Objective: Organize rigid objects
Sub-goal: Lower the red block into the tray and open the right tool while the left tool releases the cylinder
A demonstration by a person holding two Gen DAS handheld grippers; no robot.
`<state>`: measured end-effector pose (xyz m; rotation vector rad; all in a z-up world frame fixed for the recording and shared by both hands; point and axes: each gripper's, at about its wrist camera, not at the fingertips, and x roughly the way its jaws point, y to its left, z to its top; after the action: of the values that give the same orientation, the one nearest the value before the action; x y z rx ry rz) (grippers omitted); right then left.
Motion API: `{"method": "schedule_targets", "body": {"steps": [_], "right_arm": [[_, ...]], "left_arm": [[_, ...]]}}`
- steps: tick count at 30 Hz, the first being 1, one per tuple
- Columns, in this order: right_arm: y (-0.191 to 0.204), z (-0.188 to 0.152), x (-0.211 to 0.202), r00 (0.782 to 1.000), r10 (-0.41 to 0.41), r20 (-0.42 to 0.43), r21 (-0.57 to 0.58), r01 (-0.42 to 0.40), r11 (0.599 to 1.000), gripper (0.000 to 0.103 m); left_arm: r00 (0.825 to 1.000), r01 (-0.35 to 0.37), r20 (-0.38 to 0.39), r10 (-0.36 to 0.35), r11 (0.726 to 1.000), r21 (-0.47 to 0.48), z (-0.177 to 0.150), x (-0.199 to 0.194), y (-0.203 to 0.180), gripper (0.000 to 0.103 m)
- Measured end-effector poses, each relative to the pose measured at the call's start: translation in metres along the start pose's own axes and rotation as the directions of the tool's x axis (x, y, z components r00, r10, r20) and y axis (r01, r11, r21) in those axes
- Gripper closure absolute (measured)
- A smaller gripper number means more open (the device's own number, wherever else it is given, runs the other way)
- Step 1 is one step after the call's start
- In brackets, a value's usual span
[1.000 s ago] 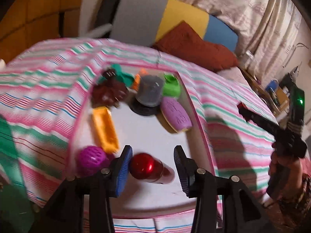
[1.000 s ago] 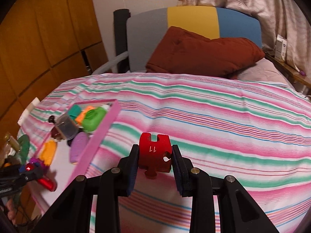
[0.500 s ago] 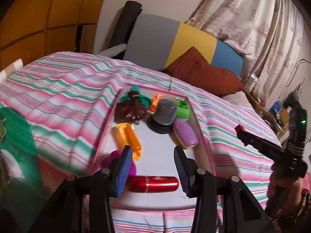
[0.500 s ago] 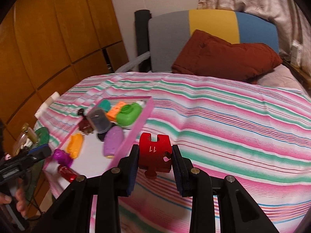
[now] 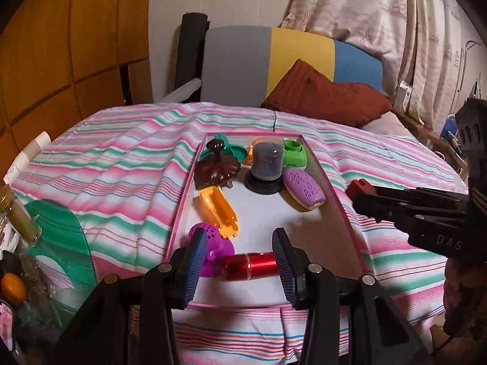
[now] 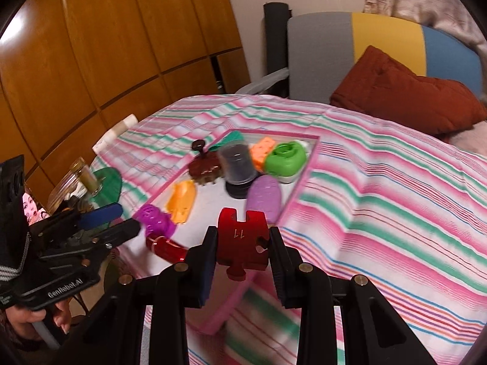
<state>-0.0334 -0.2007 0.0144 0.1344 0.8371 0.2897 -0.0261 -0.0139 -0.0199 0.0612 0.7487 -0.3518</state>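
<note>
Most of the sorting appears done — a pink-rimmed tray [image 5: 340, 203] on the striped bed [image 5: 121, 164] already carries a cluster of rigid objects. At the tray's far edge a teal piece [image 5: 226, 149], an orange block [image 6: 263, 150] and a green container [image 5: 293, 153] are seen; just nearer stand a brown knobbed lid [image 5: 216, 170], a dark capped tub [image 5: 264, 167] and a purple oval case [image 5: 303, 188]. An orange case [image 5: 218, 210] lies along the left rim, and a purple perforated ball [image 5: 210, 243] and a red metallic cylinder [image 5: 249, 269] rest at the near edge.

The left gripper [image 5: 240, 269] is held at that near edge with its jaws spread wide on either side of the cylinder, gripping nothing. The right gripper [image 6: 243, 245] has its jaws clamped on a red puzzle piece [image 6: 242, 241] marked 11, carried above the tray's near right corner. Judged from this, the piece is yet to be set down — likely on the bare white middle of the tray
</note>
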Motion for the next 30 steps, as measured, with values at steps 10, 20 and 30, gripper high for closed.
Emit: {"method": "schedule_targets", "body": {"steps": [10, 20, 30], "right_arm": [[0.029, 0.016, 0.039, 0.997, -0.004, -0.082, -0.036, 0.001, 0.999, 0.070], [0.043, 0.029, 0.076, 0.989, -0.055, -0.137, -0.048, 0.048, 0.998, 0.070], [0.054, 0.032, 0.089, 0.986, -0.100, -0.136, -0.079, 0.090, 0.993, 0.070]], "left_arm": [[0.998, -0.036, -0.059, 0.035, 0.999, -0.009, -0.002, 0.000, 0.009, 0.058], [0.981, -0.177, -0.084, 0.174, 0.984, -0.022, 0.002, -0.004, 0.020, 0.058], [0.976, -0.206, -0.091, 0.198, 0.975, -0.083, 0.005, -0.008, 0.034, 0.058]]}}
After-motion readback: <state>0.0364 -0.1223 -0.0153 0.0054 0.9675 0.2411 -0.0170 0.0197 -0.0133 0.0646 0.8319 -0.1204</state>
